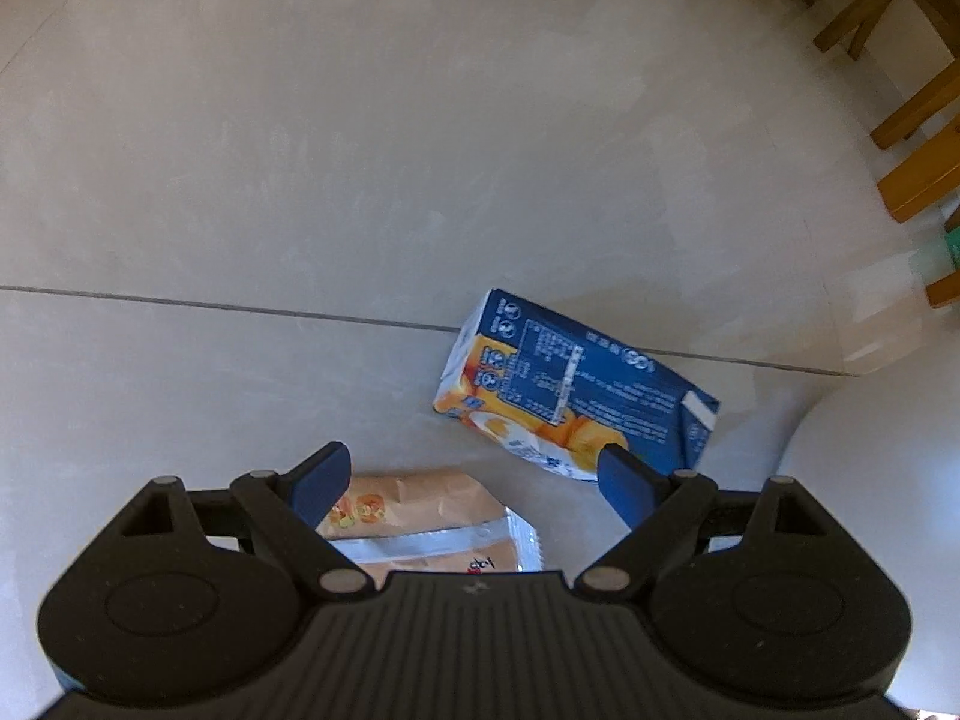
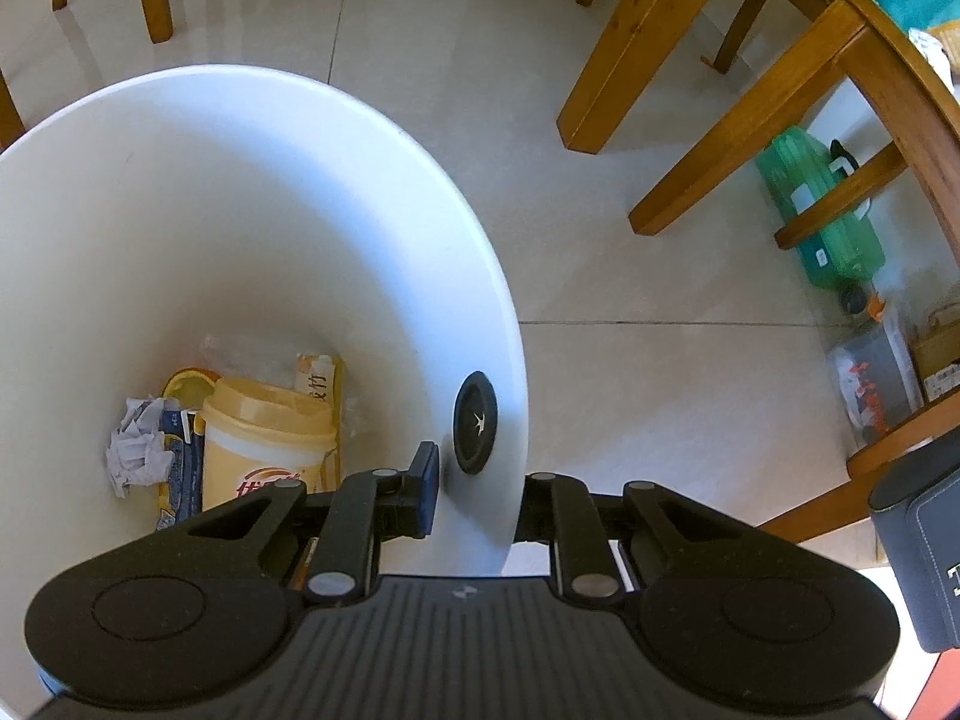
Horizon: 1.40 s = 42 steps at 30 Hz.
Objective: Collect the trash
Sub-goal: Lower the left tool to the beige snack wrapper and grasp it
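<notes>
A blue and orange drink carton (image 1: pixel 576 384) lies on its side on the pale tiled floor, just beyond my left gripper (image 1: pixel 474 480), which is open and empty. A tan snack wrapper (image 1: pixel 420 516) lies flat on the floor between and under its fingers. My right gripper (image 2: pixel 474 492) is shut on the wall of a white bin (image 2: pixel 288 192), one finger inside and one outside. At the bin's bottom sit a yellow cup (image 2: pixel 264 450), crumpled paper (image 2: pixel 135 444) and other packets.
Wooden chair and table legs (image 2: pixel 636 42) stand around the floor, and more wooden legs (image 1: pixel 912 120) line the right of the left wrist view. A green plastic jug (image 2: pixel 822 210) and a box lie under the table. A dark case (image 2: pixel 924 558) stands at right.
</notes>
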Tool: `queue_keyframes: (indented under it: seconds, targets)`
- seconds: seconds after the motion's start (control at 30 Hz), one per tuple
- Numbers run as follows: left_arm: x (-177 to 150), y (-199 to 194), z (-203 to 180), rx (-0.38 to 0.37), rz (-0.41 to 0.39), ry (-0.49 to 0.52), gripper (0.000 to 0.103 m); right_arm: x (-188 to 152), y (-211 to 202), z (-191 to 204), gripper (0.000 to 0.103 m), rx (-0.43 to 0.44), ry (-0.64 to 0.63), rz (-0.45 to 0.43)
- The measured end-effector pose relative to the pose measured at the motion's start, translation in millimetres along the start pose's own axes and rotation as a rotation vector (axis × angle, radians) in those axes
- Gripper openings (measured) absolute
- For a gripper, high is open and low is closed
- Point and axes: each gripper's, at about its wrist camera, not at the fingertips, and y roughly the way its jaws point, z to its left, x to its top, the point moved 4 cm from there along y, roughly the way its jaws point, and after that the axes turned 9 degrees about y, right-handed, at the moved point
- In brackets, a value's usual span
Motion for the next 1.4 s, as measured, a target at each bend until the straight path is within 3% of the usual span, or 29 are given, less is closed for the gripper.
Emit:
queue_keyframes:
  seconds: [0.27,0.4,0.6,0.8,0.9,1.17,1.3,1.4]
  targets:
    - [-7.9,2.3,4.4,-0.021,-0.007,-0.004,0.089,2.0,-0.8,-4.0,0.021,0.009,0.04,0.008]
    - [-18.8,2.1,2.0,-0.016,-0.009,0.085,0.09,3.9,-3.0,-4.6,0.022,0.009,0.049,-0.002]
    - [-31.2,4.7,1.8,-0.085,0.078,0.127,0.093,4.9,-3.8,-5.2,0.022,0.014,0.055,-0.002]
    - [-64.0,-4.7,-6.2,-0.175,0.162,0.216,0.093,4.9,-4.6,-4.9,0.022,0.016,0.057,-0.009]
    - [-75.7,-6.3,-13.5,-0.12,0.156,0.318,0.093,5.3,-5.0,-5.2,0.022,0.017,0.059,-0.012]
    - [-85.3,-1.4,-22.5,-0.001,0.096,0.372,0.093,6.8,-6.3,-6.4,0.021,0.018,0.052,-0.02]
    - [-89.9,-2.7,-23.7,0.035,0.065,0.378,0.085,7.2,-6.6,-6.4,0.021,0.018,0.049,-0.022]
    - [-90.9,-5.6,-20.6,0.057,0.04,0.359,0.073,7.2,-6.8,-6.0,0.021,0.018,0.047,-0.024]
